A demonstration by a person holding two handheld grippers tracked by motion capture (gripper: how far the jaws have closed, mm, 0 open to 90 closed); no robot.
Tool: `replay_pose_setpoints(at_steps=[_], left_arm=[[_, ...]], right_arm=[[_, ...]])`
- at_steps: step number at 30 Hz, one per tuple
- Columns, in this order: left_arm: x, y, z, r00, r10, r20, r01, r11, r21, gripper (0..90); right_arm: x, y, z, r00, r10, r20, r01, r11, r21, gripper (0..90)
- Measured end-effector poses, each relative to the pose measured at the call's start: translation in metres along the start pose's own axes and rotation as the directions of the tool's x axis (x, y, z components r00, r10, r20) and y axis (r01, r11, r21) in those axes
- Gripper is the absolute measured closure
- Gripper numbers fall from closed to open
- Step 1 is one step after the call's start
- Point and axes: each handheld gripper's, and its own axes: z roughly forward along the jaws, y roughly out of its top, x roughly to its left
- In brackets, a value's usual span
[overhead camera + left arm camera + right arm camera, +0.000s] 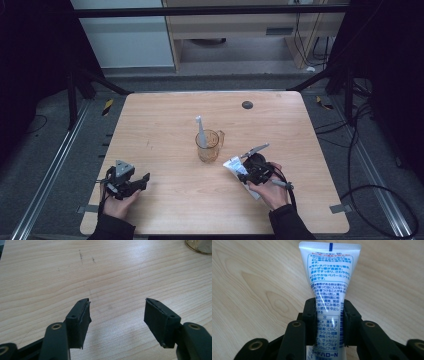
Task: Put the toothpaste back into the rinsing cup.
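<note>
Right gripper view — toothpaste tube between gripper pads

White tube with blue print, a line of red print and a blue mark at its crimped end, between black jaws. Amber translucent cup containing a pale grey-white toothbrush. Light wood-grain table with a dark round spot.

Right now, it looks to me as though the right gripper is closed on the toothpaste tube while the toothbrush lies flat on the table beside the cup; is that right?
Not quite: the toothbrush is not lying on the table; it stands upright inside the cup, as the high view shows. The rest holds: the right gripper is closed on the toothpaste tube.
</note>
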Motion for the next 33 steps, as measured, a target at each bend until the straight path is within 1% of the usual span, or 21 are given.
replay_pose_setpoints(at_steps=[3, 4, 6, 11, 16, 18, 22, 23, 24, 26, 29, 33], left_arm=[[0.000, 0.000, 0.000, 1.0000, -0.002, 0.000, 0.002, 1.0000, 0.002, 37.0], [0.000, 0.000, 0.000, 1.0000, -0.004, 0.000, 0.004, 1.0000, 0.002, 37.0], [0.000, 0.000, 0.000, 1.0000, -0.004, 0.000, 0.004, 1.0000, 0.000, 37.0], [0.001, 0.000, 0.000, 1.0000, -0.007, 0.002, 0.007, 1.0000, -0.001, 37.0], [0.000, 0.000, 0.001, 1.0000, -0.009, 0.002, 0.009, 1.0000, -0.002, 37.0], [0.001, 0.000, 0.001, 1.0000, -0.009, 0.002, 0.009, 1.0000, -0.001, 37.0], [0.001, 0.000, 0.001, 0.9999, -0.011, 0.002, 0.011, 0.9999, -0.001, 37.0], [0.001, 0.000, 0.001, 0.9999, -0.011, 0.003, 0.011, 0.9999, -0.002, 37.0], [0.001, 0.000, 0.001, 0.9999, -0.011, 0.003, 0.011, 0.9999, -0.001, 37.0], [0.001, 0.000, 0.001, 0.9999, -0.012, 0.003, 0.012, 0.9999, -0.001, 37.1], [0.001, 0.000, 0.001, 0.9999, -0.012, 0.003, 0.012, 0.9999, -0.002, 37.1], [0.002, -0.001, 0.001, 0.9999, -0.012, 0.003, 0.012, 0.9999, 0.000, 37.1]], right_arm=[[-0.001, 0.004, -0.010, 0.9998, 0.019, -0.001, -0.019, 0.997, -0.071, 69.4], [-0.001, 0.005, -0.013, 0.9996, 0.028, -0.005, -0.028, 0.995, -0.094, 69.4], [-0.002, 0.009, -0.020, 0.9996, 0.027, -0.008, -0.028, 0.989, -0.144, 69.5], [-0.003, 0.021, -0.034, 0.9992, 0.039, -0.012, -0.041, 0.968, -0.249, 69.4], [-0.002, 0.033, -0.041, 0.9988, 0.048, -0.013, -0.050, 0.944, -0.325, 69.4], [-0.001, 0.039, -0.043, 0.9986, 0.052, -0.011, -0.052, 0.931, -0.362, 69.4], [0.000, 0.050, -0.045, 0.9977, 0.063, -0.023, -0.067, 0.901, -0.428, 69.4], [0.000, 0.052, -0.045, 0.9973, 0.066, -0.032, -0.074, 0.897, -0.437, 69.3], [0.000, 0.055, -0.045, 0.9968, 0.071, -0.036, -0.079, 0.890, -0.449, 69.3], [0.000, 0.060, -0.046, 0.9971, 0.071, -0.028, -0.076, 0.880, -0.469, 69.3], [-0.001, 0.067, -0.046, 0.9967, 0.077, -0.027, -0.080, 0.859, -0.506, 69.3], [-0.004, 0.077, -0.043, 0.9959, 0.087, -0.025, -0.086, 0.827, -0.555, 69.3]])
